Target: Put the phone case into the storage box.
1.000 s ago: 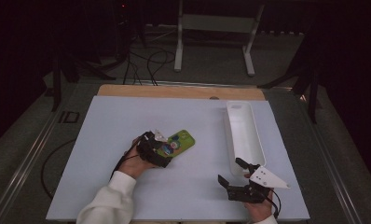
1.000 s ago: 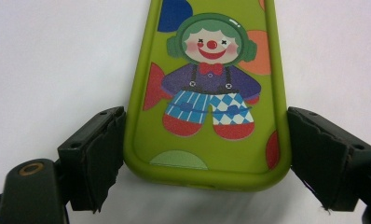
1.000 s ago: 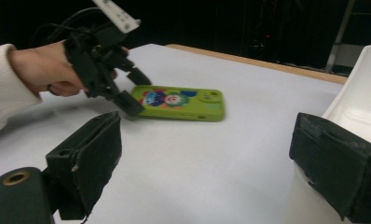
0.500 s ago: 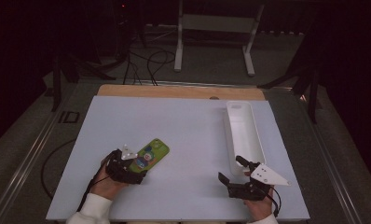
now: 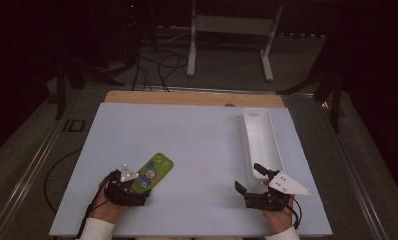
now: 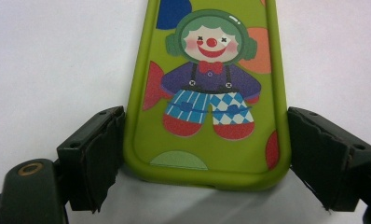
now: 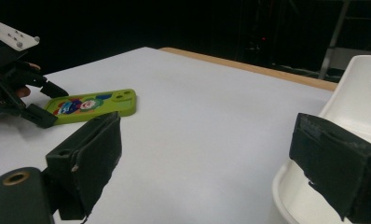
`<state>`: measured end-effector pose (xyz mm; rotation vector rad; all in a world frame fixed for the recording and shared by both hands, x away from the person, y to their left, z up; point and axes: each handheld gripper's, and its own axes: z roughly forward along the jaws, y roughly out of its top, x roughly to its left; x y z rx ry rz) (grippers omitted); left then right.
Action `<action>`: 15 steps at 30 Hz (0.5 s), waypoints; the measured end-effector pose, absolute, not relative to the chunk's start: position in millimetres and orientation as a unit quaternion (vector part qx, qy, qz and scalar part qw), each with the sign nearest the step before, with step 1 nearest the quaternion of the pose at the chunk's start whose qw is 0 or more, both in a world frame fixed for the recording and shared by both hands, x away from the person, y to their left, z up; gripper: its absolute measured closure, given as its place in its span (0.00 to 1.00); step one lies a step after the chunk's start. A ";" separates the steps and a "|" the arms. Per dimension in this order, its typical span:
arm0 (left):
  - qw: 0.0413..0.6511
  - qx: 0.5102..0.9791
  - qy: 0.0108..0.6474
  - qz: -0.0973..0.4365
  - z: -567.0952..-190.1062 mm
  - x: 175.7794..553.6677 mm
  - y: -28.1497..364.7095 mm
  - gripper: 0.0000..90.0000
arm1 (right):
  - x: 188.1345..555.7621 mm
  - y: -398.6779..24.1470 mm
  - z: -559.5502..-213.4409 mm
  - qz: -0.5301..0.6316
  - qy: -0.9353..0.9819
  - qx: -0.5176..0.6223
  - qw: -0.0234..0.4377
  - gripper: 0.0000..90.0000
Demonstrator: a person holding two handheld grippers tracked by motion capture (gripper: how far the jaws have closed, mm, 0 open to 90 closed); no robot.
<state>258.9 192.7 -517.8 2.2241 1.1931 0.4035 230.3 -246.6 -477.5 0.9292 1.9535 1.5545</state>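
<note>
A green phone case [image 5: 156, 170] printed with a clown lies flat on the white table top [image 5: 202, 135] at the near left. My left gripper [image 5: 141, 186] is shut on its near end. In the left gripper view both pads sit against the long edges of the case [image 6: 207, 93]. At the near right my right gripper [image 5: 248, 176] stands open with nothing between its jaws, just off the near end of a long white tray [image 5: 261, 135]. The right gripper view shows the case [image 7: 95, 105] far to the left with the left gripper [image 7: 53, 105] on it, and the tray [image 7: 356, 88] beside the right jaw.
A wooden strip [image 5: 192, 98] runs along the table's far edge. Behind it stands a white metal frame [image 5: 232, 25] on a dark floor with cables [image 5: 162, 65]. The tray holds nothing.
My left gripper has slid toward the near left corner of the table, taking the phone case with it. The right gripper has kept still.
</note>
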 end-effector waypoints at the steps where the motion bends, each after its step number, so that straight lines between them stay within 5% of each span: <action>1: 0.290 0.833 0.447 0.151 -518.0 258.7 193.0 0.17 | 229.8 -247.4 -477.5 0.569 0.711 0.339 0.238 0.10; 15: 0.340 0.816 0.434 0.174 -502.4 249.9 201.7 0.01 | 225.7 -251.6 -479.6 0.567 0.709 0.343 0.241 0.10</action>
